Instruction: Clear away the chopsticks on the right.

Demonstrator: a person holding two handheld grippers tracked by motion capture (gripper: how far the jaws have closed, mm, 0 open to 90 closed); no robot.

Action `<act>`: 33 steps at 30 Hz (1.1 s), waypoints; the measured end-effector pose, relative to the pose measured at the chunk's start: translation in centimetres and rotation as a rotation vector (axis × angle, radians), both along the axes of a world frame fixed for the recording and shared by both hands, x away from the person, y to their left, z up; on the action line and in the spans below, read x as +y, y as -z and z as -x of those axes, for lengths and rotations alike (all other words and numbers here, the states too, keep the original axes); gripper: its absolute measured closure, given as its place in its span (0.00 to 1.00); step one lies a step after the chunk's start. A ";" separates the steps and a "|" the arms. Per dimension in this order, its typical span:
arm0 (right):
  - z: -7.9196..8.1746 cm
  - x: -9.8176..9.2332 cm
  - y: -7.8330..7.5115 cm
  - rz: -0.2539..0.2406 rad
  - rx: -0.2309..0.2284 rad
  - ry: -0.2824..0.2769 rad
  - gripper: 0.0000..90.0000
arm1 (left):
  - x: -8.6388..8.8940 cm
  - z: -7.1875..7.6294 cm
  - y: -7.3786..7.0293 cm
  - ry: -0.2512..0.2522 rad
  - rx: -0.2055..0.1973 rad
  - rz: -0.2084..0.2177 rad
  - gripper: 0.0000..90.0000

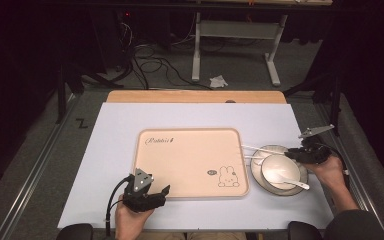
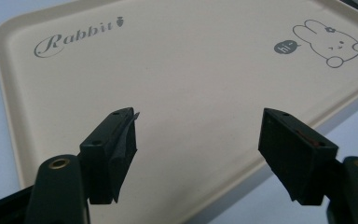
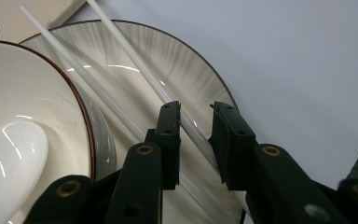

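high: above, forward-down, far | left: close over tray [image 2: 23,154] | right: close over plate [image 3: 200,70]

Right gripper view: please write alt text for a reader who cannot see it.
The right gripper has one white chopstick between its parted black jaws, over a striped plate. A second chopstick lies alongside; left, a white bowl holds a white spoon.

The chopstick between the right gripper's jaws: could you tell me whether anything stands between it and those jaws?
Nothing visible does. In the right gripper view, the right gripper straddles one white chopstick lying on the plate. The second chopstick lies outside the jaws, towards the bowl, close to one jaw. Whether the pads press on the chopstick is unclear.
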State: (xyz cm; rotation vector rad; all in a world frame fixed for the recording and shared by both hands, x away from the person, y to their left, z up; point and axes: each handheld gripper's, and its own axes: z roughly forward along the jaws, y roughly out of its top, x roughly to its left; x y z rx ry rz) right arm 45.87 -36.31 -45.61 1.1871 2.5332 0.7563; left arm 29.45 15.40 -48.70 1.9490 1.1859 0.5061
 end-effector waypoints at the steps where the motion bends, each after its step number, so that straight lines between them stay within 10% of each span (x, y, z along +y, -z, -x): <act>1: 0.0 0.0 0.0 0.006 0.002 0.004 0.82 | 0.0 0.0 0.0 0.000 0.001 0.000 0.31; 33: -0.6 0.3 0.8 0.068 0.013 -0.037 0.93 | -0.3 0.2 0.1 0.003 -0.002 -0.008 0.31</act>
